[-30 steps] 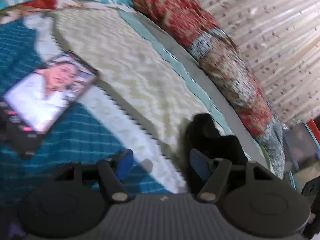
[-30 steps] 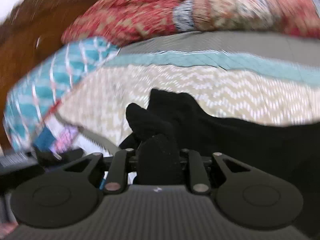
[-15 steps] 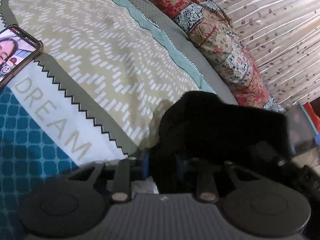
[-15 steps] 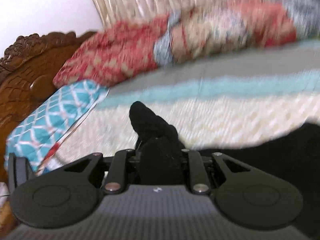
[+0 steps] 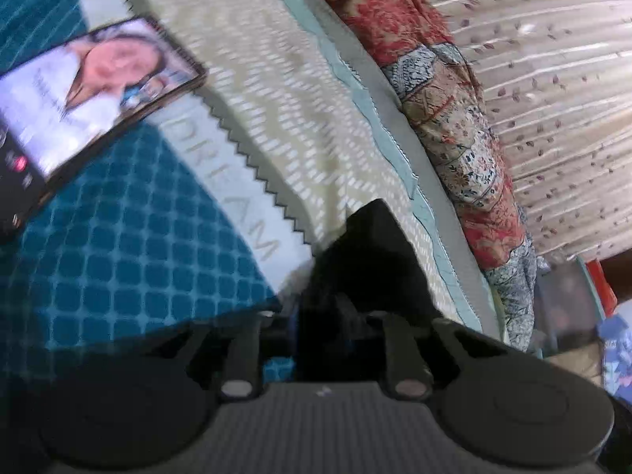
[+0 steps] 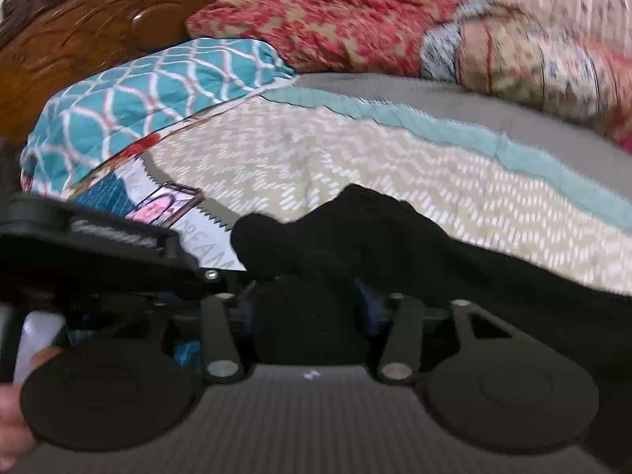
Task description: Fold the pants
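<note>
The black pants [image 6: 493, 276] lie on the patterned bedspread [image 6: 316, 158]. My right gripper [image 6: 306, 308] is shut on a bunched edge of the pants, and black cloth fills the gap between its fingers. My left gripper [image 5: 322, 331] is shut on another bunch of the black pants [image 5: 367, 260], which rises between its fingers. The left gripper's body shows at the left of the right wrist view [image 6: 98, 245], close beside the right gripper. The fingertips of both are hidden by cloth.
A phone [image 5: 83, 106] with a lit screen lies on the bedspread to the left; it also shows in the right wrist view [image 6: 166, 207]. A teal pillow [image 6: 150, 91], a red floral quilt [image 6: 335, 19] and a wooden headboard [image 6: 79, 31] lie behind. A curtain [image 5: 553, 79] hangs at the right.
My left gripper was open one second ago and has shut on the pants. Both grippers have shifted left with the cloth, toward the phone.
</note>
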Demonstrator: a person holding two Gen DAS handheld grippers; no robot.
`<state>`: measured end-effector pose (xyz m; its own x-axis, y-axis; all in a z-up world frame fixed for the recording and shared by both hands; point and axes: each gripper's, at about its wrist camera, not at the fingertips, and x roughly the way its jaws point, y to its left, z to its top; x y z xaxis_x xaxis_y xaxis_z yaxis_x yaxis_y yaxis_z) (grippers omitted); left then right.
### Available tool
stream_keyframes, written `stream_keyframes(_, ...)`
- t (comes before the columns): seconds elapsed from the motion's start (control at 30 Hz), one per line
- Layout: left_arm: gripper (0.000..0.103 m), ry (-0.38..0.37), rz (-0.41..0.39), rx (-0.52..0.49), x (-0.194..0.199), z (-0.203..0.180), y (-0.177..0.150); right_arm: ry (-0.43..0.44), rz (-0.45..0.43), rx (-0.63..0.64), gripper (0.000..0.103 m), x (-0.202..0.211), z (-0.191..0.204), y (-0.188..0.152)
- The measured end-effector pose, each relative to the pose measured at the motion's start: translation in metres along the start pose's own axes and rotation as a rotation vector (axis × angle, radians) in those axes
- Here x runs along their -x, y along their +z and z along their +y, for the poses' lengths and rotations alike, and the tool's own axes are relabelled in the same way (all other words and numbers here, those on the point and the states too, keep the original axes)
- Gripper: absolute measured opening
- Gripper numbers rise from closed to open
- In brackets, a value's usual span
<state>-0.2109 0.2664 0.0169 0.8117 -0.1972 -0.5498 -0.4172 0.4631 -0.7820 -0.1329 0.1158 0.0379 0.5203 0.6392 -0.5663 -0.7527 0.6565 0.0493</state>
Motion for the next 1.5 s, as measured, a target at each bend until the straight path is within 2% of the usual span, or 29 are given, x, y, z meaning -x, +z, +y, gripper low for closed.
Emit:
stream_keyframes(0.03, 0.029, -0.019, -0.001, 0.006, 0.002, 0.002, 0.0, 0.007, -0.02, 0.004, 0.075, 0.009, 0.0, 0.001)
stream_keyframes(0.07, 0.041, -0.028, -0.008, 0.005, 0.006, 0.003, -0.001, 0.006, -0.044, 0.008, 0.081, 0.018, -0.001, 0.001)
stream_keyframes(0.1, 0.054, -0.036, -0.017, -0.002, 0.01, 0.003, -0.001, 0.0, -0.068, 0.021, 0.081, 0.028, -0.002, 0.0)
stream_keyframes(0.13, 0.059, -0.043, -0.028, -0.009, 0.013, 0.002, -0.001, -0.007, -0.086, 0.042, 0.081, 0.038, -0.001, -0.001)
stream_keyframes(0.2, 0.086, -0.06, -0.047, -0.029, 0.022, 0.0, -0.002, -0.011, -0.111, 0.077, 0.081, 0.053, 0.001, -0.005)
stream_keyframes(0.27, 0.098, -0.084, -0.069, -0.054, 0.027, -0.004, -0.003, 0.0, -0.128, 0.107, 0.081, 0.063, 0.006, -0.015)
stream_keyframes(0.33, 0.099, -0.096, -0.067, -0.066, 0.026, -0.008, -0.003, -0.003, -0.136, 0.15, 0.079, 0.062, 0.016, -0.023)
stream_keyframes(0.4, 0.099, -0.085, -0.012, -0.071, 0.016, -0.011, -0.003, -0.012, -0.112, 0.198, 0.07, 0.053, 0.024, -0.027)
stream_keyframes(0.43, 0.099, -0.073, 0.007, -0.083, 0.009, -0.014, -0.004, -0.026, -0.08, 0.21, 0.056, 0.043, 0.028, -0.026)
stream_keyframes(0.5, 0.099, -0.04, 0.01, -0.116, 0.002, -0.017, -0.007, -0.055, -0.016, 0.211, 0.04, 0.023, 0.027, -0.027)
stream_keyframes(0.57, 0.099, -0.018, 0.01, -0.144, -0.004, -0.023, -0.009, -0.079, 0.043, 0.189, 0.04, 0.004, 0.02, -0.028)
stream_keyframes(0.63, 0.098, 0.012, 0.025, -0.195, -0.011, -0.034, -0.01, -0.07, 0.052, 0.138, 0.041, 0.0, 0.014, -0.027)
stream_keyframes(0.7, 0.083, 0.033, 0.031, -0.246, -0.015, -0.041, -0.013, -0.068, 0.045, 0.146, 0.042, 0.001, 0.014, -0.026)
stream_keyframes(0.73, 0.081, 0.05, 0.031, -0.262, -0.018, -0.044, -0.014, -0.068, 0.038, 0.158, 0.042, 0.002, 0.015, -0.027)
stream_keyframes(0.77, 0.072, 0.056, 0.027, -0.267, -0.018, -0.044, -0.015, -0.064, 0.035, 0.164, 0.043, 0.003, 0.016, -0.028)
stream_keyframes(0.8, 0.056, 0.057, 0.021, -0.27, -0.018, -0.044, -0.015, -0.055, 0.033, 0.165, 0.044, 0.004, 0.015, -0.028)
stream_keyframes(0.83, 0.049, 0.062, 0.014, -0.266, -0.018, -0.043, -0.015, -0.043, 0.029, 0.167, 0.047, 0.005, 0.016, -0.028)
stream_keyframes(0.87, 0.037, 0.06, 0.013, -0.252, -0.018, -0.039, -0.014, -0.027, 0.026, 0.176, 0.054, 0.007, 0.018, -0.029)
stream_keyframes(0.9, 0.031, 0.046, 0.013, -0.23, -0.016, -0.035, -0.013, -0.011, 0.028, 0.189, 0.058, 0.006, 0.021, -0.029)
stream_keyframes(0.97, 0.027, 0.028, 0.002, -0.205, -0.01, -0.031, -0.012, 0.005, 0.025, 0.22, 0.065, 0.007, 0.026, -0.031)
stream_keyframes(1.1, 0.025, 0.049, -0.04, -0.291, 0.002, -0.05, -0.02, 0.024, 0.01, 0.187, 0.066, 0.019, 0.021, -0.028)
stream_keyframes(1.2, 0.024, 0.041, -0.074, -0.368, 0.01, -0.074, -0.028, 0.053, -0.04, 0.047, 0.073, 0.049, -0.003, -0.024)
stream_keyframes(1.33, 0.023, 0.017, -0.103, -0.473, 0.019, -0.105, -0.041, 0.076, -0.142, -0.225, 0.072, 0.102, -0.053, -0.031)
stream_keyframes(1.4, 0.023, 0.007, -0.115, -0.539, 0.022, -0.123, -0.052, 0.078, -0.175, -0.385, 0.06, 0.117, -0.08, -0.041)
stream_keyframes(1.43, 0.023, -0.001, -0.116, -0.564, 0.022, -0.131, -0.058, 0.065, -0.176, -0.463, 0.046, 0.119, -0.092, -0.047)
stream_keyframes(1.47, 0.023, -0.01, -0.114, -0.583, 0.021, -0.138, -0.063, 0.042, -0.148, -0.522, 0.035, 0.116, -0.101, -0.054)
stream_keyframes(1.5, 0.022, -0.018, -0.109, -0.605, 0.018, -0.147, -0.069, 0.027, -0.088, -0.545, 0.032, 0.105, -0.104, -0.06)
